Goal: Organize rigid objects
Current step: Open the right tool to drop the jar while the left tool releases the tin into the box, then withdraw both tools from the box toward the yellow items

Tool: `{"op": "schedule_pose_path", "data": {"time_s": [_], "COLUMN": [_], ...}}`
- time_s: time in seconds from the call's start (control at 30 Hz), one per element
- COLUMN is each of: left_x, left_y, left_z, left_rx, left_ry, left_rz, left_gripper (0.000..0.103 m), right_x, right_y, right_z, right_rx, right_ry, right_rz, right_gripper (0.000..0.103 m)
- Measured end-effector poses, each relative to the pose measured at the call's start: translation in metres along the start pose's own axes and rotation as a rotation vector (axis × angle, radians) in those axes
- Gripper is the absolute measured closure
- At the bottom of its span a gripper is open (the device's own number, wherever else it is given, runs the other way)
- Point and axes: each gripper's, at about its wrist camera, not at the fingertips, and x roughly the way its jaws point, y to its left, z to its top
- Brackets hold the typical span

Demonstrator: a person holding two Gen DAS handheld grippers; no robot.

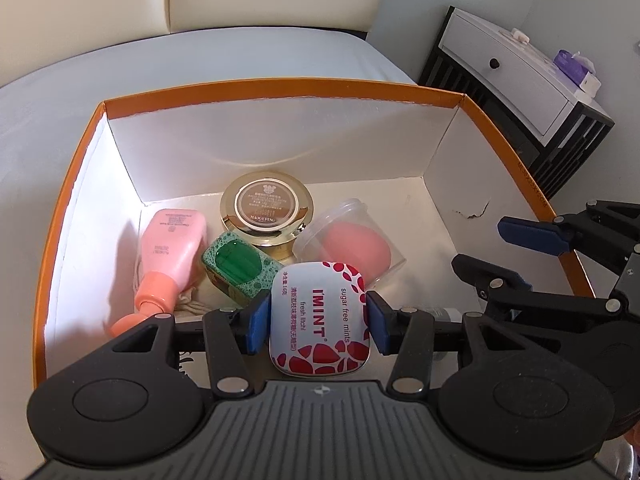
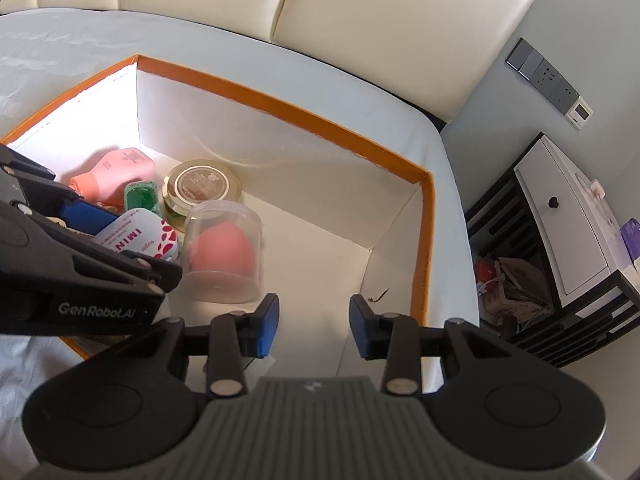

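The left gripper [image 1: 318,322] holds a flat white mint tin with red spots [image 1: 322,320]. Its blue pads press on the tin's two side edges. The tin hangs inside the big orange cardboard box with white walls [image 1: 280,136], just above the floor at the near left part. Its long side points forward, away from the claw. Just past it lie a green soap-like block [image 1: 236,262], a pink squeeze bottle [image 1: 172,252], a round gold jar [image 1: 266,210] and a clear plastic cup with a pink egg sponge inside [image 1: 352,246]. The right gripper [image 2: 314,328] is empty, its jaws a little apart, over the bare right side of the box. I think the tin only needs to go down and be let go.
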Motion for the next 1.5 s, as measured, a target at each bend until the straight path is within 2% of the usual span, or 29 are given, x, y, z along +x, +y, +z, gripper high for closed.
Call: {"op": "schedule_pose_path", "data": {"time_s": [0.2,0.33,0.5,0.87,1.07,1.23,1.4,1.5], "left_x": [0.001,0.001,0.0,-0.022,-0.039,-0.056,-0.07,-0.076], "left_y": [0.001,0.005,0.007,0.001,0.004,0.002,-0.005,-0.009], "left_z": [0.0,0.0,0.0,-0.004,-0.007,-0.014,-0.026,-0.032], "left_rx": [0.004,-0.015,-0.035,-0.051,-0.067,-0.057,-0.036,-0.023], "left_ry": [0.004,0.003,-0.003,-0.103,-0.177,-0.22,-0.237,-0.235], "left_rz": [0.001,-0.008,-0.023,-0.063,-0.081,-0.111,-0.135,-0.125], "left_gripper": [0.044,0.036,0.034,0.034,0.034,0.034,0.034,0.034], "right_x": [-0.001,0.002,0.002,-0.006,-0.022,-0.039,-0.054,-0.061], "right_y": [0.002,-0.001,-0.002,0.003,0.004,0.007,0.014,0.019], "right_z": [-0.001,-0.004,-0.006,-0.008,-0.009,-0.02,-0.039,-0.051], "right_rx": [0.005,0.03,0.056,0.094,0.097,0.147,0.22,0.242], "right_ry": [-0.008,0.01,0.011,-0.04,-0.114,-0.174,-0.232,-0.263], "right_rz": [0.008,0.024,0.027,0.037,-0.008,-0.028,-0.02,-0.031], "right_gripper": [0.063,0.063,0.062,0.06,0.059,0.059,0.059,0.059]}}
